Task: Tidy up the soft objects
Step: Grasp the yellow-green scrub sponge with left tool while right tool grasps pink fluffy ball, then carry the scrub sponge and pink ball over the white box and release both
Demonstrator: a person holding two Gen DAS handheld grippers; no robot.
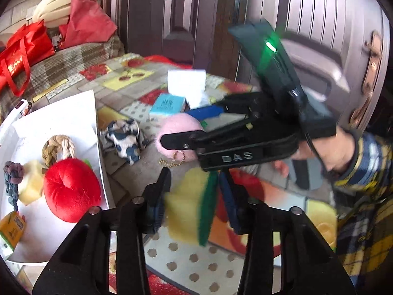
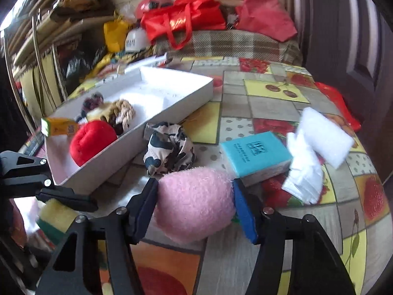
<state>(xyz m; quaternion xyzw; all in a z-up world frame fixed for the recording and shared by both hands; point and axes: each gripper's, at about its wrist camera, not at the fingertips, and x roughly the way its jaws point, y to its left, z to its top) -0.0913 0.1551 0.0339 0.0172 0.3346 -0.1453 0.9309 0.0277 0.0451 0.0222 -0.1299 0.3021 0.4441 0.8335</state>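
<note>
The left claw (image 1: 194, 191) is closed on a yellow sponge with a green scouring side (image 1: 189, 204), its pads pressing both faces and holding it above the counter (image 1: 196, 265). The right claw (image 2: 195, 196) grips a fluffy pink plush ball (image 2: 194, 201) between its blue-padded fingers (image 2: 243, 209), also over the patterned fruit-print cover.

Farthest left sits a white cardboard box (image 2: 137, 142). At its near end, a small orange carton (image 2: 59, 126) lies by the rim. Inside are a red plush apple (image 2: 93, 141), a pale yellow sponge piece (image 1: 30, 182), a dark knotted fabric item (image 1: 12, 179) and a braided rope toy (image 2: 122, 114); the far half of the box is bare.

Just beside the box's right wall lies a crumpled black-and-cream patterned cloth (image 2: 169, 150). Further right, a teal-topped sponge block (image 2: 255, 152) rests on the counter, touching a stack of white folded wipes (image 2: 304, 172), with a white foam pad (image 2: 324, 137) tilted over them.
</note>
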